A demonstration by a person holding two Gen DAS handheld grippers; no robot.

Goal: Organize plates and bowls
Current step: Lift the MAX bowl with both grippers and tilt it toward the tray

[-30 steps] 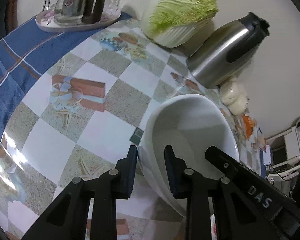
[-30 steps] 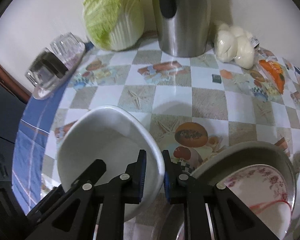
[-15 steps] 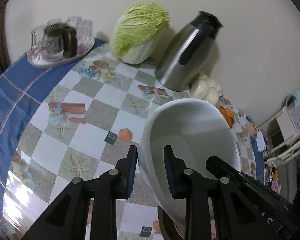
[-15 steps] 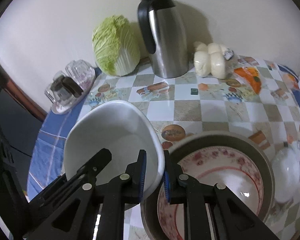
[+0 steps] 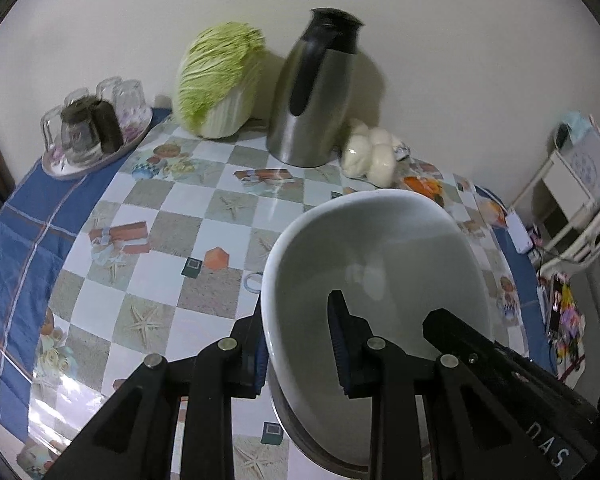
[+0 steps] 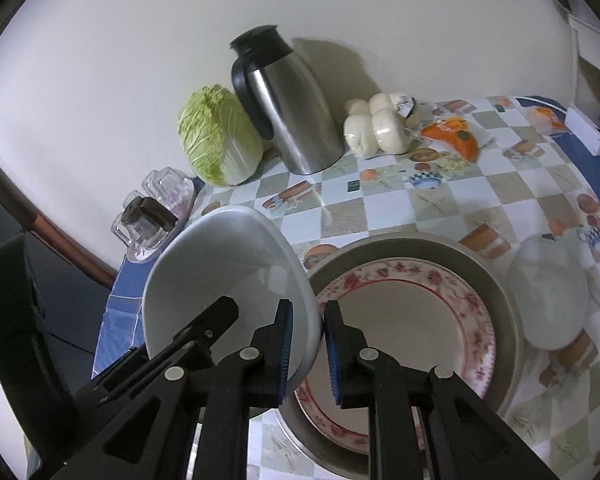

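The plain white ceramic bowl [image 5: 376, 276] is up off the checked tablecloth [image 5: 148, 248], tilted, just beside the floral-rimmed white plate [image 6: 412, 312] lying in the grey metal basin [image 6: 496, 280]. Left gripper [image 5: 296, 344] is clamped on one side of the rim, right gripper [image 6: 306, 348] pinching the other. The bowl's underside is hidden, the basin's near edge cut off. Behind stand the steel thermos jug [image 6: 288, 108] and pale green cabbage [image 6: 216, 136].

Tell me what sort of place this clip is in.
Probably a home dining or kitchen table: a patterned tablecloth carries a napa cabbage, a steel thermos jug, and a floral plate in a metal basin.
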